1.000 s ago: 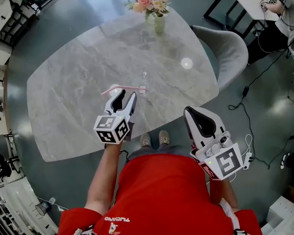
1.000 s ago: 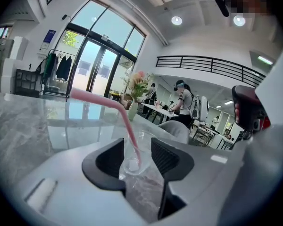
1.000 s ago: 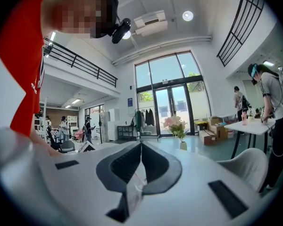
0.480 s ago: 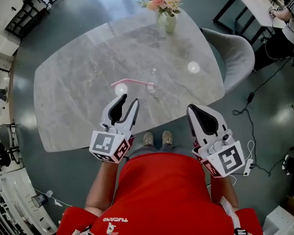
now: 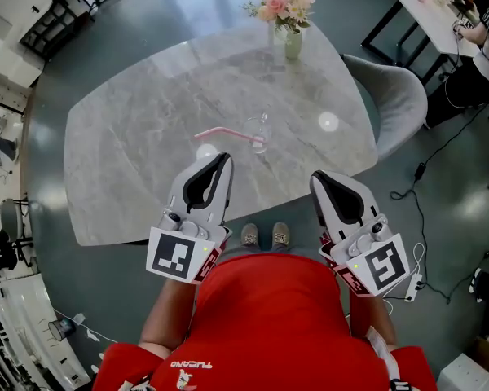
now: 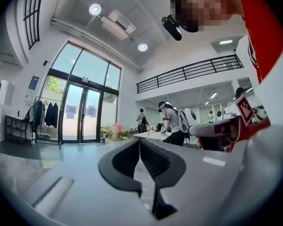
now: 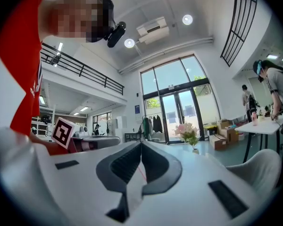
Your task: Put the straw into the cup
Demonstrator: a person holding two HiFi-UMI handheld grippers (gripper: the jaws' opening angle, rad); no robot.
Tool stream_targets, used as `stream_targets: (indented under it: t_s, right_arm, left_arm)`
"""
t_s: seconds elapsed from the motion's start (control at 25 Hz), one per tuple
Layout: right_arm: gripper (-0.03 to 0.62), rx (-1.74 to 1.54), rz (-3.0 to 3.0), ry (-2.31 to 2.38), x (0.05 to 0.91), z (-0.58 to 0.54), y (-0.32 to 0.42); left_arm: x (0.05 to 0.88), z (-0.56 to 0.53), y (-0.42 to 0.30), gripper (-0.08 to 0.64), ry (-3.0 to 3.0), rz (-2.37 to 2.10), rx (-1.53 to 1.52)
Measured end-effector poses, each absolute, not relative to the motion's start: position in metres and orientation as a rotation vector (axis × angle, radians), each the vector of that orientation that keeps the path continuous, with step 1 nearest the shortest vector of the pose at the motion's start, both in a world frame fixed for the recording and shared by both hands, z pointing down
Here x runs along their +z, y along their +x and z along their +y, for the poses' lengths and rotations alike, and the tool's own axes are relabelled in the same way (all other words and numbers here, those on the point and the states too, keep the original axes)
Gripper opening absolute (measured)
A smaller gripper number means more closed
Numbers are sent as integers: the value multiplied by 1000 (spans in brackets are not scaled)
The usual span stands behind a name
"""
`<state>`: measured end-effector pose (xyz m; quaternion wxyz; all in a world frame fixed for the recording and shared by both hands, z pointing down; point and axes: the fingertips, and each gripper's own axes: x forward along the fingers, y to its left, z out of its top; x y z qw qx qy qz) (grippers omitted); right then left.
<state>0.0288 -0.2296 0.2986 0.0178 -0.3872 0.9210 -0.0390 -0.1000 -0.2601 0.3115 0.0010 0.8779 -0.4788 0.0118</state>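
Since the earlier frame our left gripper (image 5: 223, 158) has drawn back from the cup (image 5: 262, 129), its jaws just closing on nothing. In the head view, the thin pink straw (image 5: 222, 132) rests one end in the clear cup, jutting left over the table (image 5: 130, 153). In the left gripper view we see its jaws together, empty. In the right gripper view the right gripper (image 7: 141, 142) is likewise closed, empty.

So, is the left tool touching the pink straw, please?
Apart. The head view shows bare table between the straw and the left tool, whose jaws have just closed on nothing.
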Motion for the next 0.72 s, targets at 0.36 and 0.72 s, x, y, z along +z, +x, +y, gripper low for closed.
stream_targets:
  t_s: [0.36, 0.72]
  right_arm:
    - [2, -80, 2841, -1181, 286, -229, 22]
    - [2, -71, 2843, -1176, 282, -227, 18]
  left_arm:
    - [277, -251, -88, 6, 2859, -1451, -35]
    - [260, -247, -75, 6, 2927, -1361, -88]
